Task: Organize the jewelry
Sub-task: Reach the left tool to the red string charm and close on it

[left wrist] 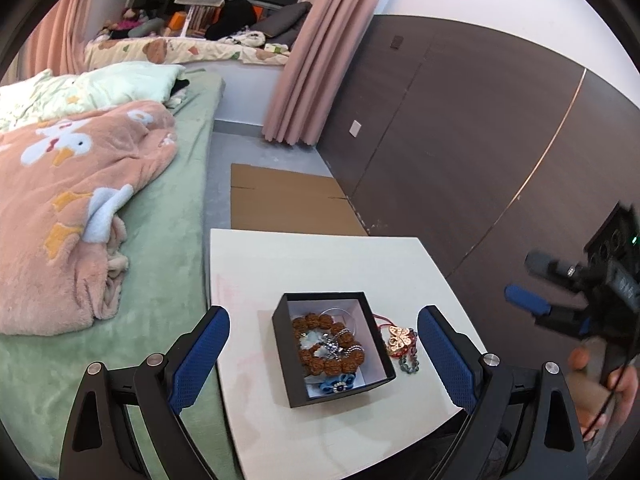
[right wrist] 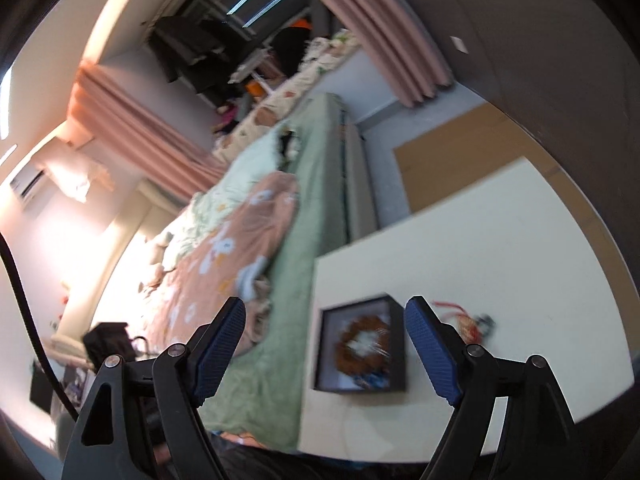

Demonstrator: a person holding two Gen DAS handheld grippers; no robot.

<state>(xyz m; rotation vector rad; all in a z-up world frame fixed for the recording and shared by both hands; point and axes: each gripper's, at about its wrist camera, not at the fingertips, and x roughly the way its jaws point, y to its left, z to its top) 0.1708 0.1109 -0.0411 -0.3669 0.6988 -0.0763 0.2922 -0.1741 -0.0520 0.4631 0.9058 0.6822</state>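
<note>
1. From the left wrist view: pale, square-cornered surface (left wrist: 320,264) standing between the bed (left wrist: 168,248) and a dark brown panelled wall (left wrist: 480,128).
2. On the near half of that surface, an open black box (left wrist: 334,346) with a white lining, holding a brown bead bracelet (left wrist: 326,346), a silvery piece too tangled to name, and a blue flower ornament (left wrist: 338,385) at its near edge.
3. Just right of the box, touching its outer wall, a gold butterfly ornament (left wrist: 400,338) on a red cord, with dark green beads (left wrist: 409,363) beside it.
4. Left hand-held gripper (left wrist: 324,356) low in the picture, blue pads spread wide on either side of the box, gripping nothing.
5. Right hand-held gripper (left wrist: 532,304) at the far right edge, off the surface, a bare hand (left wrist: 600,392) under it.
6. Beyond the surface: flat cardboard (left wrist: 288,200) on a grey floor, pink curtains (left wrist: 304,64), a peach duck-print blanket (left wrist: 72,208) over a green sheet.
7. From the right wrist view, tilted and motion-blurred: same surface (right wrist: 500,240) to the right, bed (right wrist: 312,220) to the left, curtain (right wrist: 400,32) at the top.
8. Box (right wrist: 360,348) between the pads, bracelet (right wrist: 362,346) a brown ring inside it; red-and-gold blur of jewelry (right wrist: 466,322) right of the box, on the surface.
9. Right hand-held gripper (right wrist: 326,352) spread wide, empty.
</note>
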